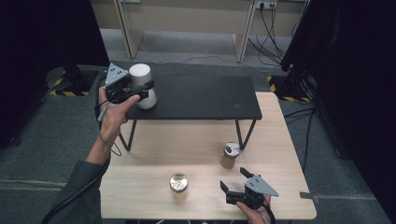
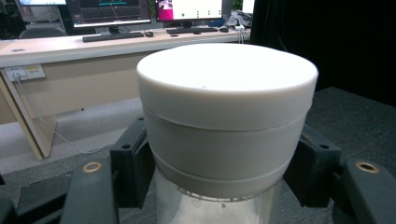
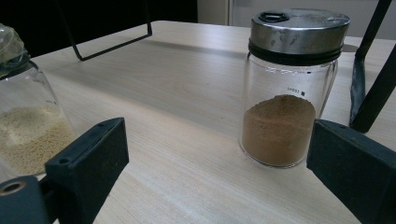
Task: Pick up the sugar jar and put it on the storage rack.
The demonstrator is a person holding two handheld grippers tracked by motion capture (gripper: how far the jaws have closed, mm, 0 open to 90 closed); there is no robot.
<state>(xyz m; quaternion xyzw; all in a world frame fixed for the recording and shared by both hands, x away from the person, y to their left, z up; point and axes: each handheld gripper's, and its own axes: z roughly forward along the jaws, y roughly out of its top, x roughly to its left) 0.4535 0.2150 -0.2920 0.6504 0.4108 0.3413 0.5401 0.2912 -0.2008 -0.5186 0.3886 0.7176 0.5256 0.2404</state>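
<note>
In the high view, the left gripper (image 1: pixel 140 92) at upper left has its jaws pinching a white-lidded jar (image 1: pixel 141 84) standing on the black raised shelf (image 1: pixel 201 98), while the right gripper (image 1: pixel 232 181) waits with jaws spread at the lower right of the wooden worktop (image 1: pixel 154 158). The left gripper view shows the jaws clamped just under the white lid (image 2: pixel 229 88), so this looks like placing or lifting; either needs a straight vertical move. The right gripper view faces a brown spice jar (image 3: pixel 285 93) between its spread jaws, probably next.
</note>
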